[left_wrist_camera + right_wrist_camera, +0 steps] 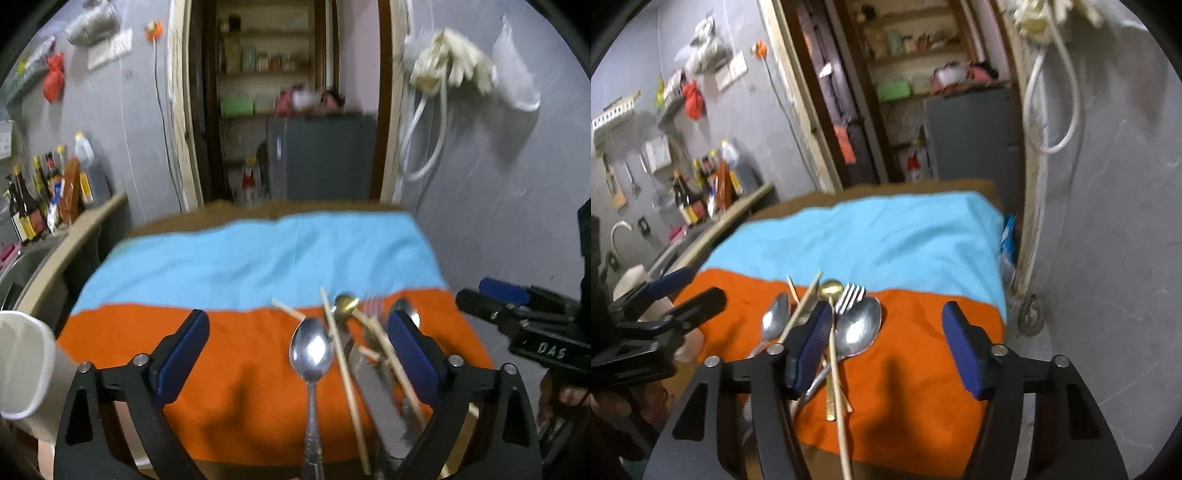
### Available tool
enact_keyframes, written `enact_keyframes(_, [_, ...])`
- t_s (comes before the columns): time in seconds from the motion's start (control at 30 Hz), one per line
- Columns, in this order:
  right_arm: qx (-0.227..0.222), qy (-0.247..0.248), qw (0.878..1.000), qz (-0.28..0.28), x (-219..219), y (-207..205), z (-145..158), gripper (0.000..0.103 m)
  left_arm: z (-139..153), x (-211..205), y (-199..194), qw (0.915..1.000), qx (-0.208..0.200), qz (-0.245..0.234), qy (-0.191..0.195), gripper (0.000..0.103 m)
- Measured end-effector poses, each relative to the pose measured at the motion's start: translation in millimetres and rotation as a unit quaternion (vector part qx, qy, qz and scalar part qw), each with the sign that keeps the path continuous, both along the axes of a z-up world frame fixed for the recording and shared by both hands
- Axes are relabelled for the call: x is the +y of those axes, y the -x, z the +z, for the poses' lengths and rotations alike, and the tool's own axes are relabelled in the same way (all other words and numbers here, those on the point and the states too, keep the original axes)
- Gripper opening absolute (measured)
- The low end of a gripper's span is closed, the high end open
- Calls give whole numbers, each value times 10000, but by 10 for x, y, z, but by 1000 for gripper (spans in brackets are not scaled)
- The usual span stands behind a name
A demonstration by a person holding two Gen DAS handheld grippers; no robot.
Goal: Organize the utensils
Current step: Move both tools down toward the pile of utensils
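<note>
A pile of utensils lies on the orange part of the cloth [229, 398]: a steel spoon [311, 354], wooden chopsticks [345, 369], a gold spoon [346, 303], a fork [851, 295] and a large steel spoon [857, 328]. My left gripper [297, 354] is open and hovers over the pile, the steel spoon between its fingers. My right gripper [886, 343] is open above the cloth, its left finger over the pile; it also shows at the right of the left wrist view [517, 317]. A white cup [22, 365] stands at the table's left edge.
The far half of the cloth is light blue [258, 258]. A counter with bottles [40, 199] and a sink lies to the left. A grey wall [1115, 258] stands close on the right. A doorway with shelves is behind the table.
</note>
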State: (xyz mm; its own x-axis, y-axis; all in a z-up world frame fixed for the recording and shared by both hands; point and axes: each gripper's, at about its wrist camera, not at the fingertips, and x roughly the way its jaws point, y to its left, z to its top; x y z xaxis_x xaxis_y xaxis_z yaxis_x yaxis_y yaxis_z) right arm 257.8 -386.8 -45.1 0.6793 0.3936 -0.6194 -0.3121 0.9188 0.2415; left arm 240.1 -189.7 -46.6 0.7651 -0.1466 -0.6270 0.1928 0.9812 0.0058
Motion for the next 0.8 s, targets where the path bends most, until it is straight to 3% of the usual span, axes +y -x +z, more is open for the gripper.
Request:
enact_keyframes(0.1, [216, -3, 9996, 194, 40, -137, -105, 44, -202, 9, -187, 9989, 447, 88, -111, 77])
enact_keyframes(0.17, [369, -9, 9987, 359, 81, -225, -170, 41, -307, 58, -298, 9972, 736, 105, -67, 69])
enact_keyframes(0.4, [801, -58, 9932, 839, 162, -477, -348, 32, -562, 209, -542, 9874, 1399, -464, 576, 48])
enact_keyframes(0.57, [1001, -151, 9898, 1003, 184, -548, -441, 29, -576, 299, -615, 9816, 1545, -593, 948, 44])
enact_keyframes(0.7, [1060, -168, 9890, 1014, 191, -551, -463, 30, -563, 295, -617, 9804, 1573, -733, 938, 41])
enact_keyframes(0.8, [1103, -156, 9892, 948, 216, -563, -460, 28, -538, 252, -633, 9802, 1621, -789, 816, 28])
